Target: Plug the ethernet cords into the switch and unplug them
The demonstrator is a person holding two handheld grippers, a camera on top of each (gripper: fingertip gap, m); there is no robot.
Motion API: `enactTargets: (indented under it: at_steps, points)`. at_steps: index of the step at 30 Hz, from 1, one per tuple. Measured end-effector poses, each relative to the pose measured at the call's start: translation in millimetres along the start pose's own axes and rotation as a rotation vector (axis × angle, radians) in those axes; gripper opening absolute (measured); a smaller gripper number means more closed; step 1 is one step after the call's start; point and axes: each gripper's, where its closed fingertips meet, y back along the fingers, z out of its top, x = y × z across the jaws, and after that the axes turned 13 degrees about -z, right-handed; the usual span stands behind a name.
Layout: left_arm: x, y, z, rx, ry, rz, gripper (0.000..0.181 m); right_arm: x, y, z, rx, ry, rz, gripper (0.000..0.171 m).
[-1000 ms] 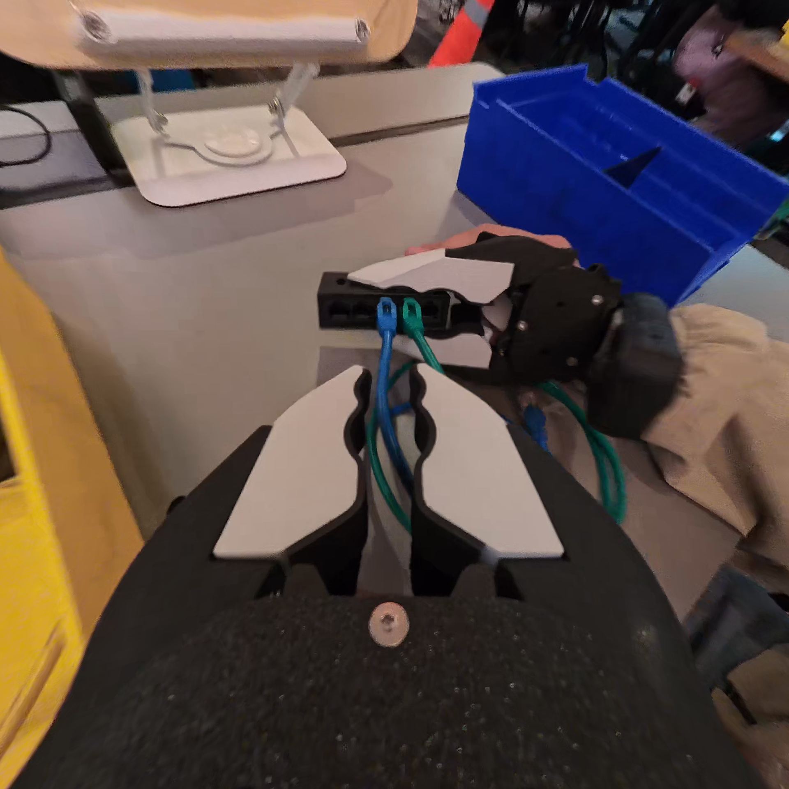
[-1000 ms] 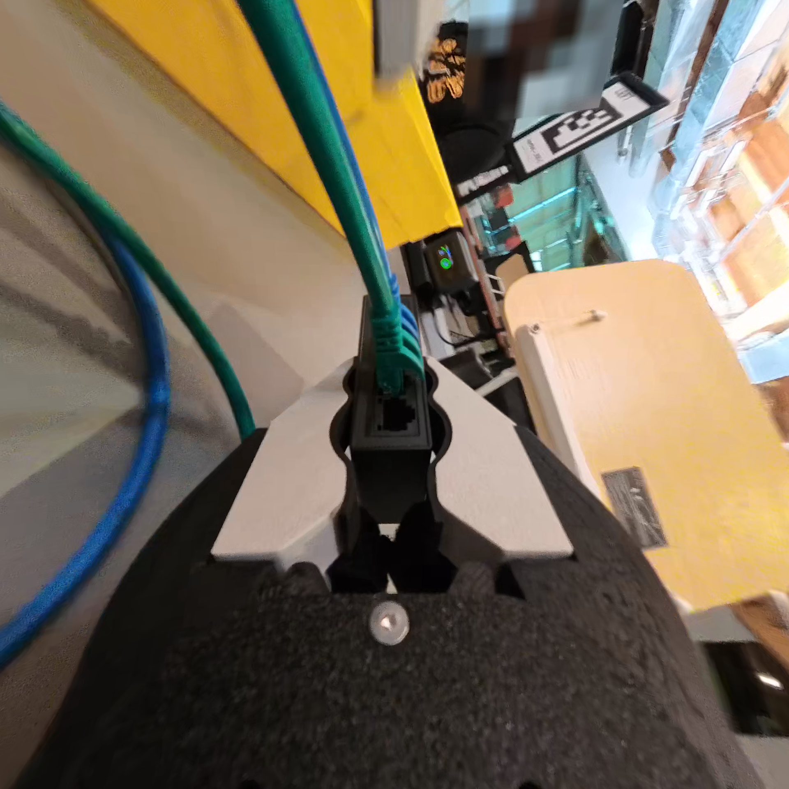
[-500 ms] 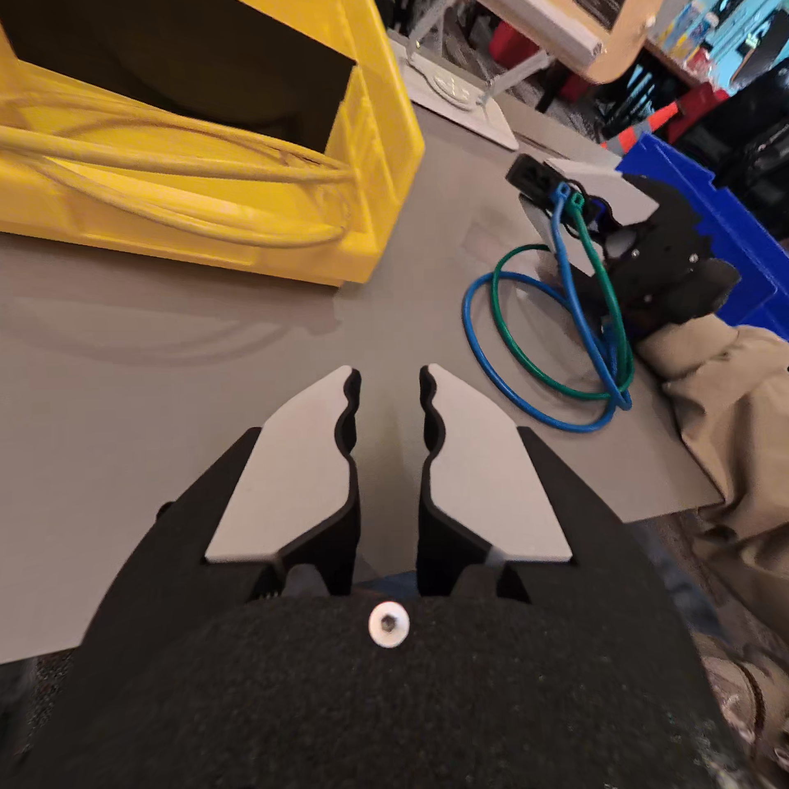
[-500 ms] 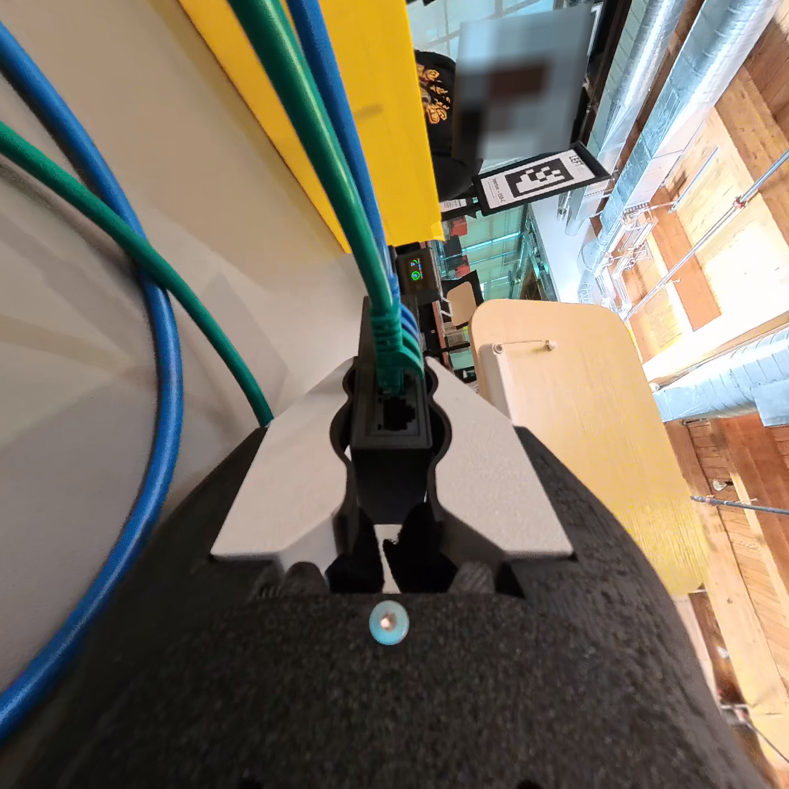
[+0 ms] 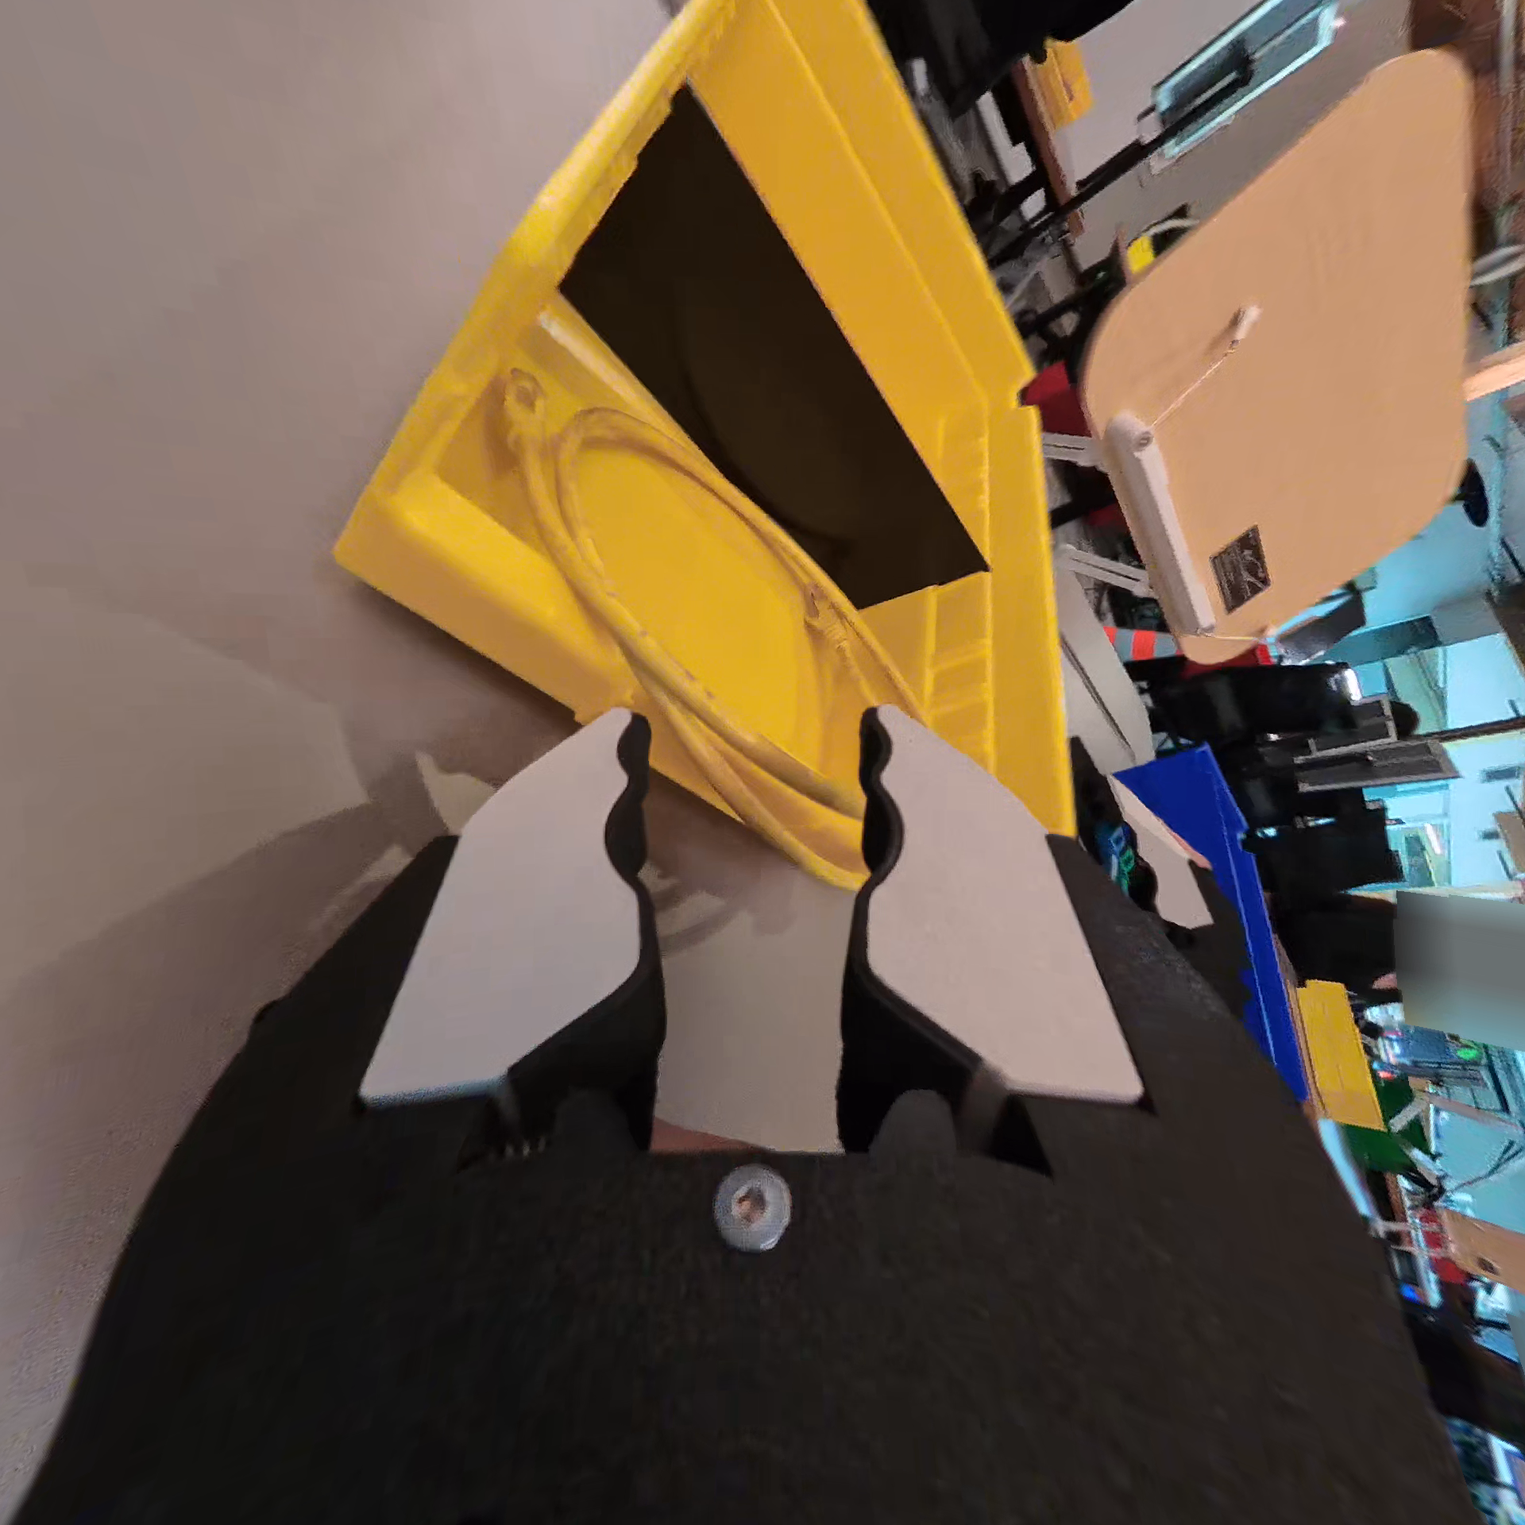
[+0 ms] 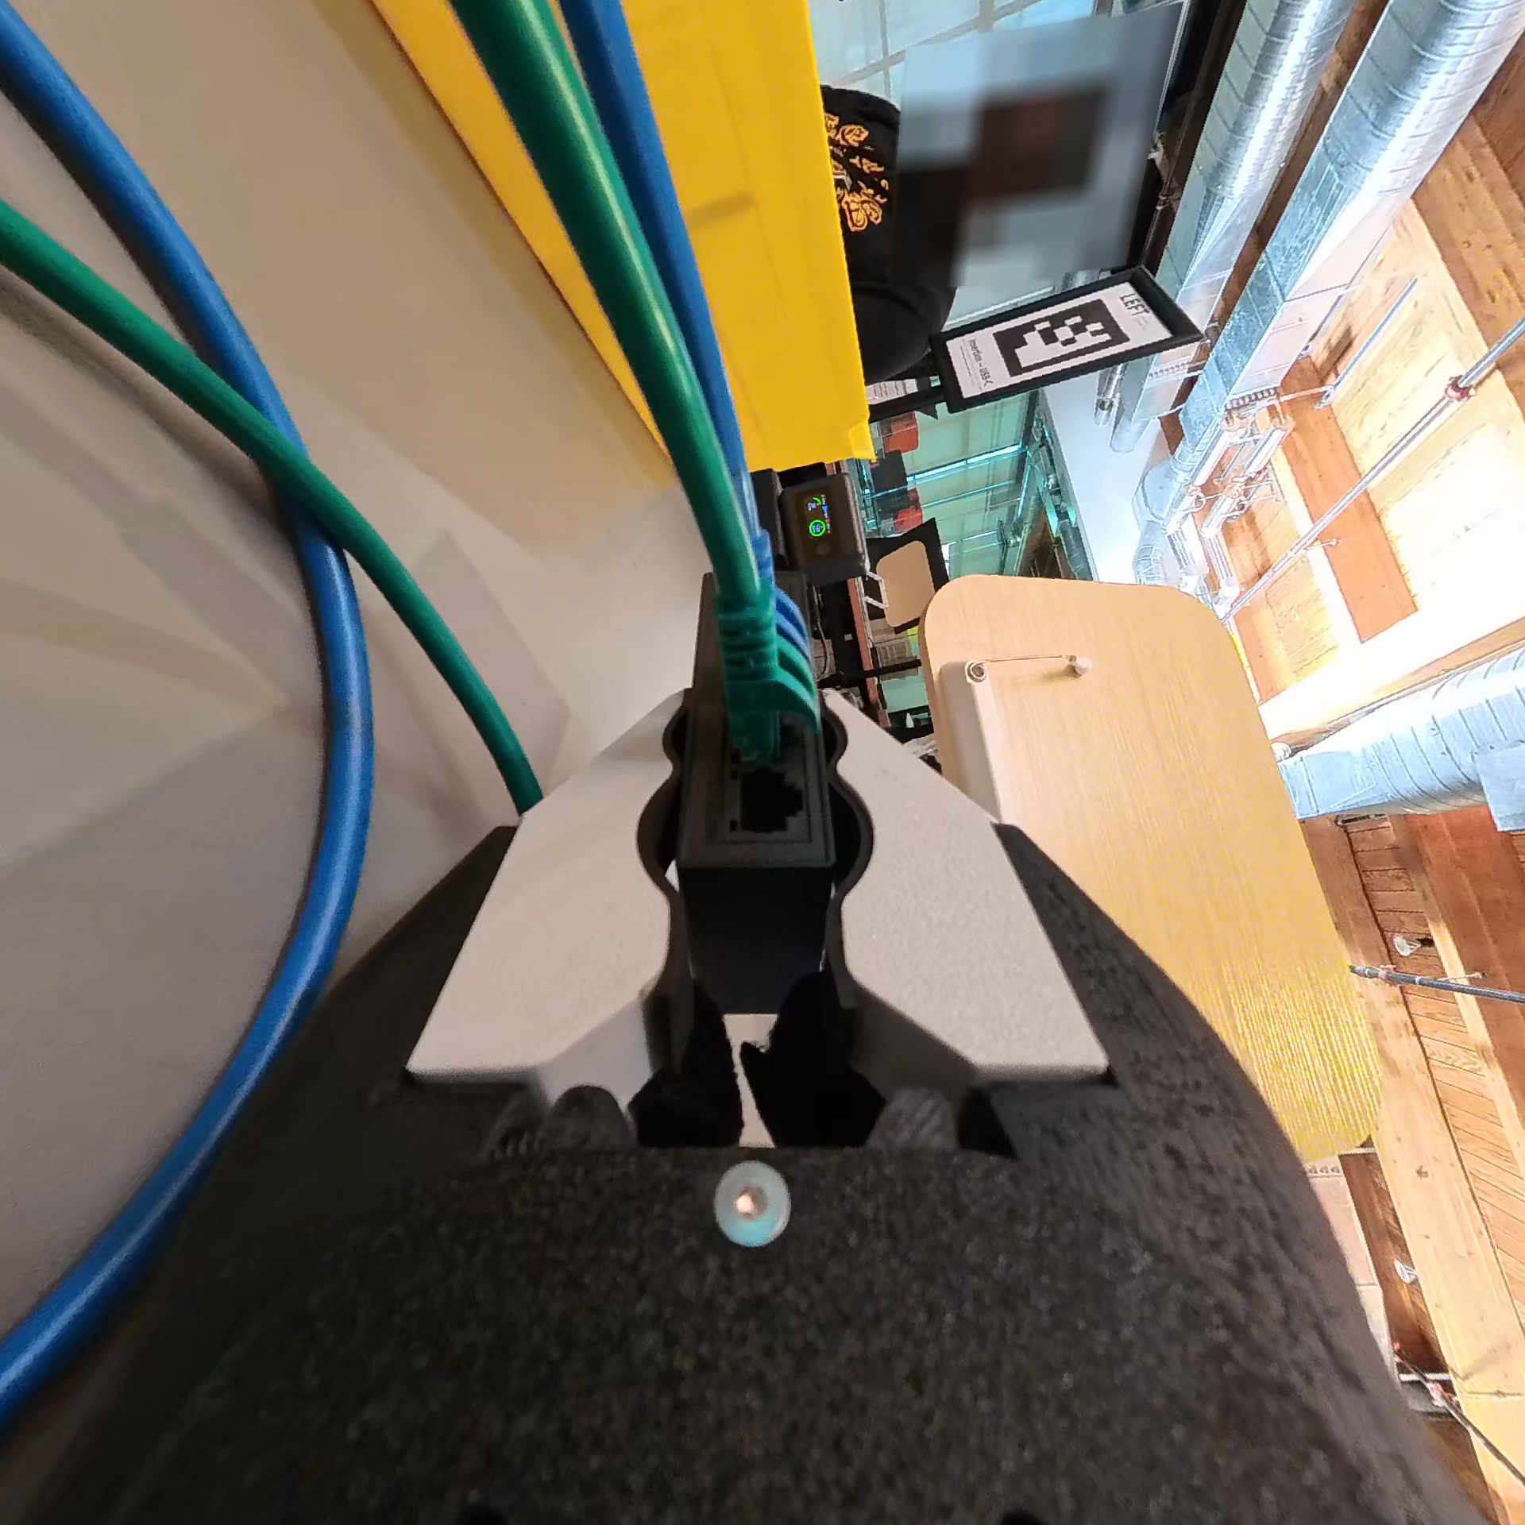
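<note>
Grey table (image 5: 206, 330), right claw (image 6: 755, 734) pinching switch (image 6: 755, 833) lengthwise, ports sideways, left claw (image 5: 751, 743) spread empty

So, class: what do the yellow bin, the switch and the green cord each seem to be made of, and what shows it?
Yellow bin: probably moulded plastic, with an even colour, a slight sheen and ribbed walls.
Switch: likely matte black plastic, with crisp moulded edges and port openings.
Green cord: seemingly a smooth rubbery or vinyl jacket that bends in curves, with a ridged boot at the plug.
</note>
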Motion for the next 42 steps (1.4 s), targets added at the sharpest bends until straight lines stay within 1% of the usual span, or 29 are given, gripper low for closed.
enactTargets:
  at_steps: [3, 4, 6, 7, 10, 13, 15, 17, 19, 21, 24, 26, 29, 30, 33, 35, 36, 39, 42]
  points:
    - [18, -10, -4, 0.026, 0.045, 0.037, 0.036, 1, 0, -1, 0.001, 0.003, 0.007, 0.028]
    - [17, -10, -4, 0.017, 0.045, 0.012, 0.015, 2, 0, -1, 0.002, 0.005, 0.010, 0.028]
    - [8, -8, -3, 0.005, 0.028, -0.028, 0.013, 2, 0, -1, 0.001, 0.011, 0.013, 0.027]
    - [0, -6, -1, 0.001, -0.015, -0.036, 0.011, 3, 0, -1, 0.001, 0.012, 0.013, 0.027]
    - [-37, 3, 7, 0.004, -0.240, -0.065, 0.006, 3, 0, -1, 0.003, 0.009, 0.018, 0.028]
    - [-89, 17, 9, 0.008, -0.552, -0.077, 0.005, 2, 0, -2, 0.005, 0.012, 0.011, 0.027]
    - [-126, 29, 6, 0.005, -0.654, -0.124, 0.005, -2, 0, -3, 0.008, 0.005, -0.007, 0.027]
    - [-167, 43, -5, 0.014, -0.656, -0.238, 0.006, -7, -1, -6, 0.018, -0.009, -0.026, 0.027]
    - [-200, 56, -20, 0.032, -0.610, -0.356, 0.005, -13, -1, -10, 0.035, -0.023, -0.051, 0.027]
    - [-220, 67, -38, 0.059, -0.537, -0.461, 0.005, -19, -2, -14, 0.052, -0.041, -0.074, 0.027]
    - [-235, 79, -56, 0.074, -0.395, -0.589, 0.006, -24, -3, -21, 0.077, -0.068, -0.093, 0.027]
    - [-222, 75, -68, 0.117, -0.361, -0.571, 0.006, -26, -3, -23, 0.086, -0.075, -0.099, 0.027]
    - [-173, 56, -93, 0.210, -0.188, -0.505, 0.006, -27, -3, -24, 0.085, -0.072, -0.104, 0.027]
    - [-150, 48, -101, 0.237, -0.146, -0.452, 0.006, -27, -2, -23, 0.074, -0.064, -0.101, 0.026]
    - [-74, 28, -120, 0.275, -0.142, -0.226, 0.006, -21, -1, -20, 0.046, -0.013, -0.086, 0.026]
    - [-43, 21, -136, 0.322, -0.115, -0.140, 0.006, -19, -1, -19, 0.045, 0.007, -0.078, 0.027]
    - [-34, 19, -141, 0.334, -0.121, -0.107, 0.009, -18, 0, -18, 0.040, 0.007, -0.073, 0.028]
    - [-23, 16, -154, 0.421, -0.283, -0.019, 0.020, -16, -1, -18, 0.041, 0.007, -0.067, 0.028]
    - [-26, 15, -142, 0.451, -0.549, 0.026, 0.030, -15, -1, -18, 0.042, -0.002, -0.059, 0.027]
